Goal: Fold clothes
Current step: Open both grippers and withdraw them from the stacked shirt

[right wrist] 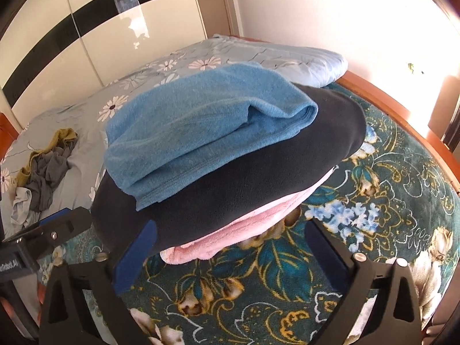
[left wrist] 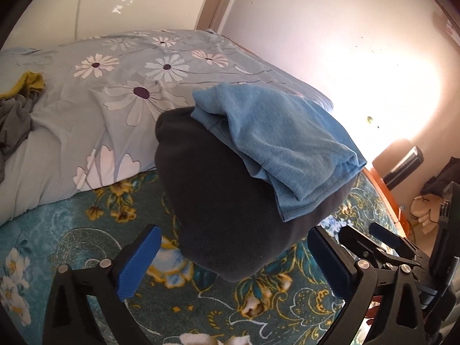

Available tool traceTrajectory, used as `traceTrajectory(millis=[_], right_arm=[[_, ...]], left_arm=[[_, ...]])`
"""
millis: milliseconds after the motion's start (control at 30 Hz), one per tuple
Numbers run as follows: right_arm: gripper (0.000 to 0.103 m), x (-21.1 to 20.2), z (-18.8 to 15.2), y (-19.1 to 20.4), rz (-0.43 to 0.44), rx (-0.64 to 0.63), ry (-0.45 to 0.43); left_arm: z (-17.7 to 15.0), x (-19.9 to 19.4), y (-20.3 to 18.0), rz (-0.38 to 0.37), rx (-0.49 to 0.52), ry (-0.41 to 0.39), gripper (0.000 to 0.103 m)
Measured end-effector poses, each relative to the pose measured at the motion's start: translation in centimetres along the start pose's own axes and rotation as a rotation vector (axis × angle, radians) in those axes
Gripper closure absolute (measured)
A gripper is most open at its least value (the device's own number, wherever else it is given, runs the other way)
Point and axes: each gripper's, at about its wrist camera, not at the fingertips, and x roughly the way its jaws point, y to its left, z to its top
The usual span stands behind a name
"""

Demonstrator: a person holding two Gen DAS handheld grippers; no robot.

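blue garment (right wrist: 201,132) is seen stacked at 12 o'clock; left gripper (left wrist: 233,261) and right gripper (right wrist: 230,247) are held released, jaws wide

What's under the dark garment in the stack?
A pink garment peeks out beneath the dark garment, resting on the teal blanket. Anything lower is covered.

daisy-print duvet (left wrist: 86,92) on teal floral blanket (right wrist: 373,207), glossy wardrobe (right wrist: 95,43)
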Motion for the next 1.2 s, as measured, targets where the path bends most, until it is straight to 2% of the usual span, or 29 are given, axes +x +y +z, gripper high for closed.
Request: traceTrajectory(millis=[100,233,300,733,1200], right_arm=[[0.0,-0.3,0.0,0.3,-0.017,-0.02,-0.031],[0.0,-0.7,-0.1,0.4,-0.027,-0.037,-0.063],[0.0,-0.8,-0.3,0.4,-0.026,-0.037,-0.065],[0.0,0.2,-1.4,-0.3,-0.048,-0.027,-0.015],[0.0,0.9,-1.7,-0.8,-0.048,-0.013,0.007]], left_arm=[[0.2,-0.4,-0.1,0.034,0.008,-0.022,0.0],[0.0,-1.1,-0.5,0.121,0.051,-0.106,0.0],[-0.2,-1.2,-0.6,0.138,0.071,-0.131,0.0],[-1.6,1.4,-0.5,0.198,0.088,-0.044,0.0],[-2.1,2.1,-1.1,0.194,0.123,-0.031,0.0]])
